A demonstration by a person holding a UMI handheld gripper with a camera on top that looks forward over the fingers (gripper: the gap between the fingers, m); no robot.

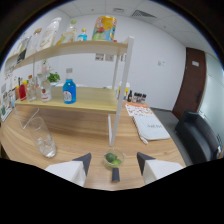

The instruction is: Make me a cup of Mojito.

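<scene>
Wooden counter (75,137) and a two-tier shelf (90,100) of bottles fill the room. Gripper (114,161) is wide open, holding nothing; a small bowl of lime (114,159) sits between its fingers. Beyond the left finger, the glass (41,136) looks empty, so mixing seems barely begun.
</scene>
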